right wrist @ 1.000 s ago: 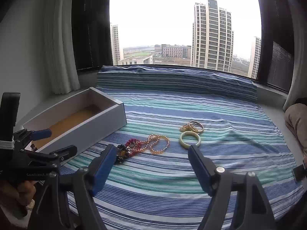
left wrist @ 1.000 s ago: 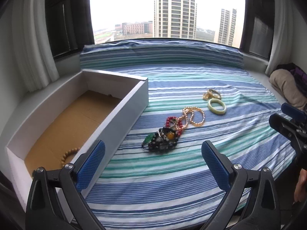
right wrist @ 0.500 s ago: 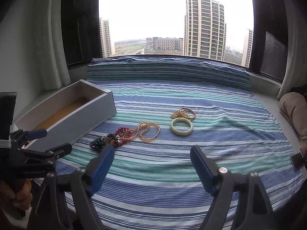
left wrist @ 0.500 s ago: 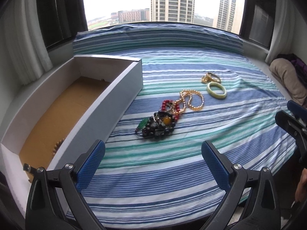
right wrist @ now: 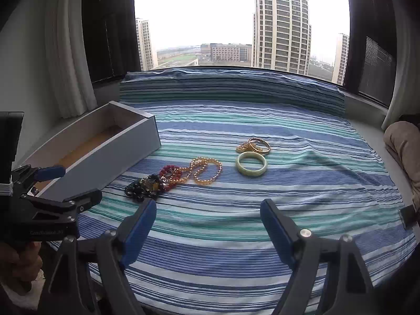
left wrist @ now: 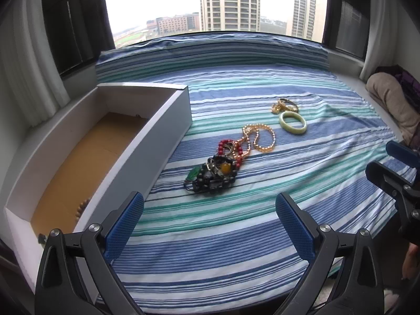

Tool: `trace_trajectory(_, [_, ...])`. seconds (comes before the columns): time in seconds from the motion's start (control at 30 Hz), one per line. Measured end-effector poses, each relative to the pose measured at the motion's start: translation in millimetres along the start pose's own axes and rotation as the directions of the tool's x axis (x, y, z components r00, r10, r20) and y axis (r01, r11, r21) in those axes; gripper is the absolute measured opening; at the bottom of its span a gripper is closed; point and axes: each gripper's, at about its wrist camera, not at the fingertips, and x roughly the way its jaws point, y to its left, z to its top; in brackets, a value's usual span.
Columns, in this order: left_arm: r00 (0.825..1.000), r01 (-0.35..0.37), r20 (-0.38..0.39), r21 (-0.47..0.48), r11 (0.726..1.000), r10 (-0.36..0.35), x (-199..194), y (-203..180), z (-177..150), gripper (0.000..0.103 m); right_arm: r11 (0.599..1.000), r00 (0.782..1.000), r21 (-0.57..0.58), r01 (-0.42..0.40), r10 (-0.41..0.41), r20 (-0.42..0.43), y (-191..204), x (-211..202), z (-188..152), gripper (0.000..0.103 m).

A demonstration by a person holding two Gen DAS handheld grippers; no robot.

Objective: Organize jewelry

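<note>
In my left wrist view, the left gripper (left wrist: 209, 220) is wide apart and empty. The box (left wrist: 147, 141) holds only one wooden bead bracelet (left wrist: 82, 207).

In the right wrist view, my right gripper (right wrist: 208, 225) is also apart; dark beads (right wrist: 143, 187), amber strand (right wrist: 204, 172), jade bangle (right wrist: 251, 167) and gold bangles (right wrist: 254, 145) lie on the striped sheet (right wrist: 302, 183), so I judge most remains.

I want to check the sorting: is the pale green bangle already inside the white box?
No, the green bangle lies on the striped sheet, apart from the white box.
</note>
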Motion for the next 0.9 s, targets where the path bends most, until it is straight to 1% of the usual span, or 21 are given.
trace_trajectory(0.3, [0.999,-0.005,0.039,-0.012,1.0,0.005,-7.5,14.5,-4.4,0.101,1.0,1.0,-0.016,0.007,-0.007,-0.005,12.7,-3.4,3.8,0.083])
trace_trajectory(0.63, [1.0,-0.009,0.03,-0.053,0.999,0.01,-0.5,27.2,-4.4,0.101,1.0,0.999,-0.027,0.006,-0.007,-0.054,20.5,2.4,5.2,0.083])
trace_trajectory(0.8, [0.998,-0.026,0.059,-0.061,0.998,0.03,-4.6,30.7,-3.5,0.101,1.0,0.999,-0.012,-0.009,0.008,-0.05,20.1,4.5,8.7,0.083])
trace_trajectory(0.9, [0.998,-0.025,0.048,-0.071,0.997,0.028,-1.8,32.6,-2.8,0.101,1.0,0.998,-0.008,-0.018,0.018,-0.057,20.1,5.7,8.8,0.083])
